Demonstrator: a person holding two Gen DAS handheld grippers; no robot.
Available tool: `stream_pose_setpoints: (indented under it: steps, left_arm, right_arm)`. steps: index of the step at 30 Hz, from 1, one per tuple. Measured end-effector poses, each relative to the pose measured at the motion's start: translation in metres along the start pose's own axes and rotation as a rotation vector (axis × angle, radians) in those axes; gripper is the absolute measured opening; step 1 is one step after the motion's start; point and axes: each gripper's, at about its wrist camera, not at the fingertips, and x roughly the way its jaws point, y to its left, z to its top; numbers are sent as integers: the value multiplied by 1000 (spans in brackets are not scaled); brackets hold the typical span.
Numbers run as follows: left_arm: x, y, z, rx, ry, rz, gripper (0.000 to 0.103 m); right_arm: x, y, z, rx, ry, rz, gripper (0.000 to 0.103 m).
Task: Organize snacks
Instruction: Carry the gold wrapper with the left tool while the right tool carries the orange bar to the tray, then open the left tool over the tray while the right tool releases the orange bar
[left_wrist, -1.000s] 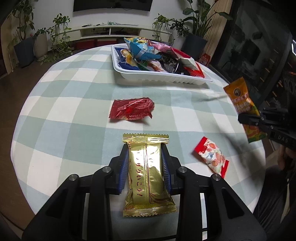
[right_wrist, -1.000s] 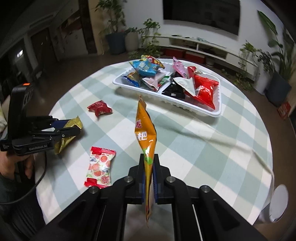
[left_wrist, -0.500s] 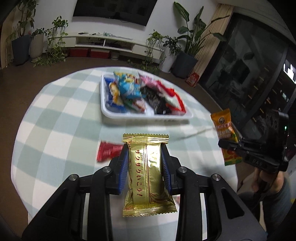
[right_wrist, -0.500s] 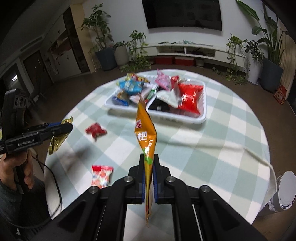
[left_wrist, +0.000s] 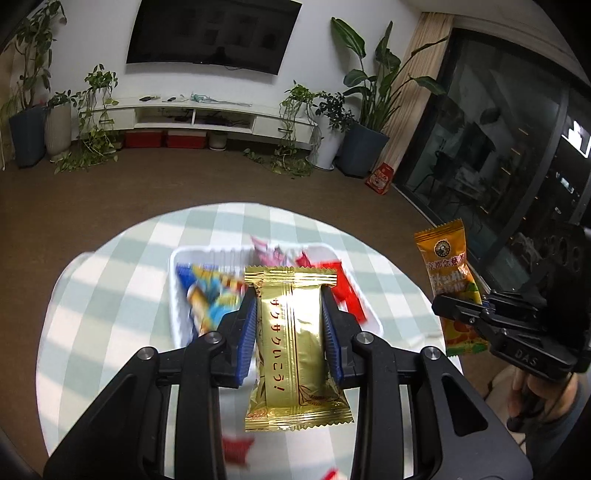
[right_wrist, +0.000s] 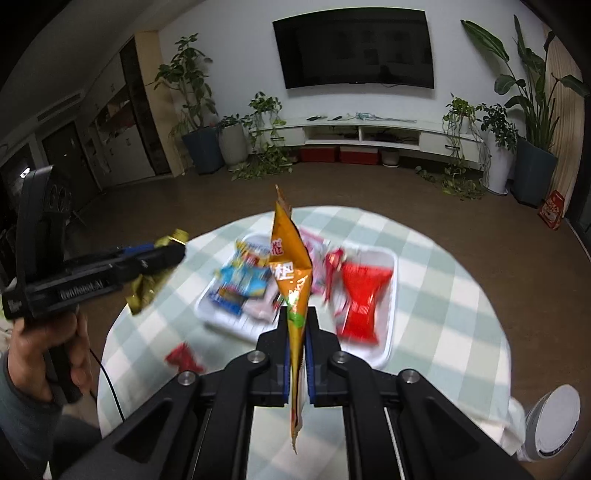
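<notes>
Snacks: two packets were in the air, each in a claw, above a checked round surface (left_wrist: 110, 280); most others lay heaped in a white tray (right_wrist: 388, 347) at its middle.
Left claw (left_wrist: 290, 325): closed on a gold packet (left_wrist: 295, 354), pads pressing its two long sides, packet flat and face-up, over the tray's near edge in that view.
Right claw (right_wrist: 297, 350): pinched tight on an orange packet (right_wrist: 290, 273), held edge-on by its lower part, the top standing free above the tray.
Loose items: a red packet (right_wrist: 183, 356) lay on the cloth near the tray, outside it; a second red scrap showed at the bottom rim of the left view.
Step in hand: likely carrying both packets to the tray.
Doing it well: bring each claw over a bare patch of tray, lower until the packet nearly touches the heap, then open; drop one at a time so the claws do not meet; the orange one may flop sideways, so release it low.
Hard to make out: tray contents were smeared by motion blur, so wrappers and any divider could not be told apart.
Cut off: the gold packet hid part of the tray; the holder showed only as a hand (right_wrist: 44, 354) and sleeve.
</notes>
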Motion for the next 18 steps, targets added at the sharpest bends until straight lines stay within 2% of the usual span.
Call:
stream_pose_setpoints:
  steps: [3,7,13,18]
  left_arm:
    - [28,-5,16,3,19,11,30]
    - [73,-3,23,-21,77,27,30]
    - [119,17,21,-56,106,57,30]
    - [147,24,14,-74,130,52,30]
  right_arm:
    - [20,-6,17,10,11,-15,7]
    - [64,-16,28,7,82,-42,7]
    - [118,-37,20,27,165,-85,7]
    - [138,-42,18,47,190,-83,7]
